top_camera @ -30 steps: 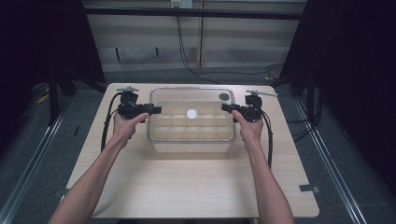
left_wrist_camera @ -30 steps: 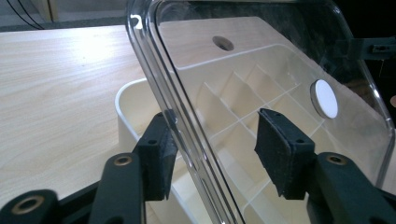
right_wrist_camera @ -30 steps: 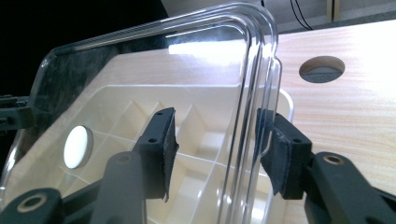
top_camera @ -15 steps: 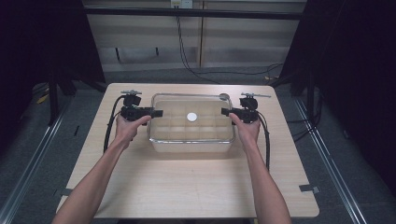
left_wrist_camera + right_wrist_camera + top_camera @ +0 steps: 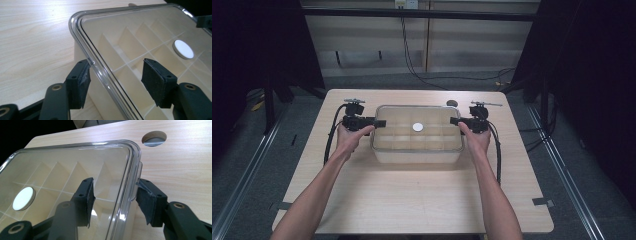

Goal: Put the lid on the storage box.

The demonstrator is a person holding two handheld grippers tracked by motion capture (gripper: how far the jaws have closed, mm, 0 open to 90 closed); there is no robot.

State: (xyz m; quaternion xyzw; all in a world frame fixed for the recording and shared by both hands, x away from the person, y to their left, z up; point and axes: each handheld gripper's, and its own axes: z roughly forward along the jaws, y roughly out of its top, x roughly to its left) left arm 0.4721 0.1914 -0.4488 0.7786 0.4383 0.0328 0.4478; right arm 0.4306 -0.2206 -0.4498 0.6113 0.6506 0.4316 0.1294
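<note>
Black grippers are showing brass-ringed screw holes and dark textured pads (image 5: 155,80); black cables (image 5: 330,140) are trailing; forearms are wearing no sleeves.

The table (image 5: 412,200) was pale wood-grain laminate, smooth with a faint sheen. On it the box (image 5: 417,155) looked like milky, matt plastic under a clear, glossy plastic lid (image 5: 105,72) that threw back bright glints along its rim, with a flat white disc (image 5: 183,49) of dull finish on the lid. The jaws of the left gripper (image 5: 113,85) and right gripper (image 5: 115,201) were matt black plastic with brass-coloured screws, and their pads (image 5: 152,77) looked rough and fibrous.
</note>
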